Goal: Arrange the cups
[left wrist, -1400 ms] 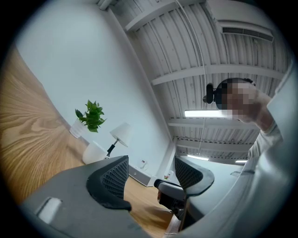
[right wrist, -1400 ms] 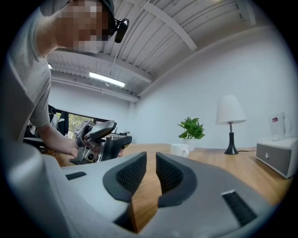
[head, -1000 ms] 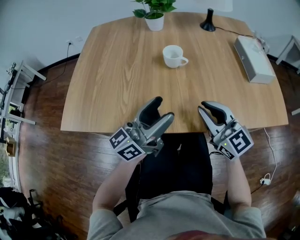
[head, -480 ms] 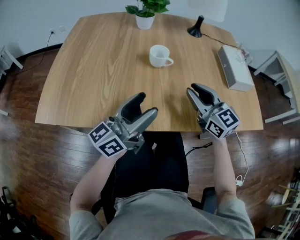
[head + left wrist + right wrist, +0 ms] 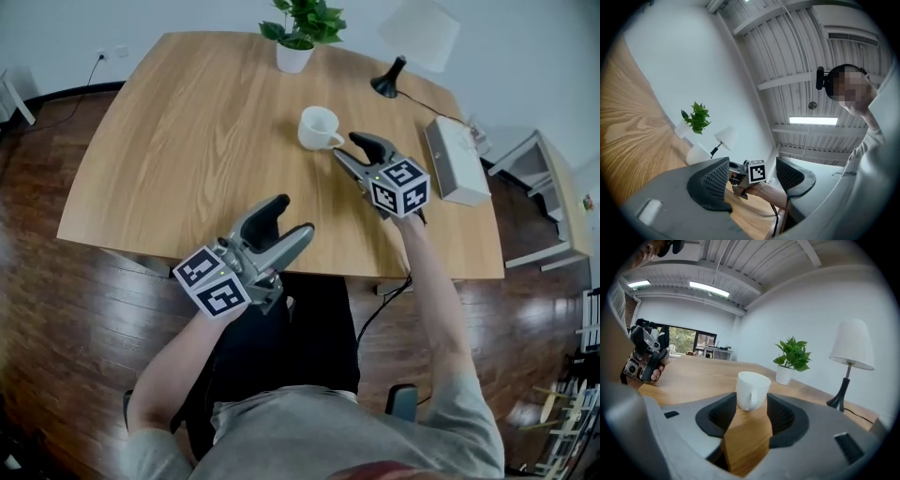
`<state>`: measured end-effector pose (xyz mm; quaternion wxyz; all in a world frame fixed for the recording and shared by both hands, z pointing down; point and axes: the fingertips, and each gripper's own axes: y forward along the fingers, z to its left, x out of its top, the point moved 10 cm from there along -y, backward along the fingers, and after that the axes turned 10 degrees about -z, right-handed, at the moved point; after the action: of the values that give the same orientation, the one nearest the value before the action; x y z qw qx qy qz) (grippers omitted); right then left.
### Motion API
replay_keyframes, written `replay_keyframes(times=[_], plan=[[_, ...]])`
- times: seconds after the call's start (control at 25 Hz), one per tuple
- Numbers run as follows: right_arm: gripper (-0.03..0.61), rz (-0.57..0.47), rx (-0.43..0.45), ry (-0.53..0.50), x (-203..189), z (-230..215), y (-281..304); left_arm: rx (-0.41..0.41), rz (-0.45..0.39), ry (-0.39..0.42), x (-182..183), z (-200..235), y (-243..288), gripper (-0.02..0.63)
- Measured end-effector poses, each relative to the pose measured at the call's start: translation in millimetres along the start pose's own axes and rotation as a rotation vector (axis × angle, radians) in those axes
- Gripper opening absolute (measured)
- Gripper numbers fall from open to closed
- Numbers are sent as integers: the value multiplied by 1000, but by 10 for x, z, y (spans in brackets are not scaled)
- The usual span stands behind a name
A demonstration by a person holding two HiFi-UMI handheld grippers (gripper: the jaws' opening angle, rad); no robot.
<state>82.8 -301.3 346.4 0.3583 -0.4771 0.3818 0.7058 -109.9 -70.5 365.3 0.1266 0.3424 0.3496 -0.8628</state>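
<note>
One white cup stands upright on the wooden table, its handle turned toward my right gripper. That gripper hovers low over the table just short of the cup. Its jaws have just been opening and now stand wide apart, empty. In the right gripper view the cup sits just beyond the right gripper, handle facing me, untouched. My left gripper is open and empty at the table's near edge, tilted upward. In the left gripper view, the left gripper frames the cup.
A potted plant stands at the table's far edge. A black-based lamp with a white shade is to its right. A white box lies near the right edge. A cable hangs below the table on the right.
My right gripper has travelled from the near edge forward across the table to the cup, and its jaws went from shut to wide open. The left gripper has stayed put.
</note>
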Motion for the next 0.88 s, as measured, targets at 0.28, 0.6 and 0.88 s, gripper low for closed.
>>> replay_keyframes(times=[0.28, 0.6, 0.88], plan=[[101, 45, 15, -11, -21, 6, 262, -3, 3, -1, -3, -7, 2, 305], [72, 49, -16, 72, -12, 0, 209, -2, 3, 1, 6, 12, -7, 305], [69, 11, -40, 176, -57, 31, -53, -3, 2, 5, 10, 2, -3, 305]])
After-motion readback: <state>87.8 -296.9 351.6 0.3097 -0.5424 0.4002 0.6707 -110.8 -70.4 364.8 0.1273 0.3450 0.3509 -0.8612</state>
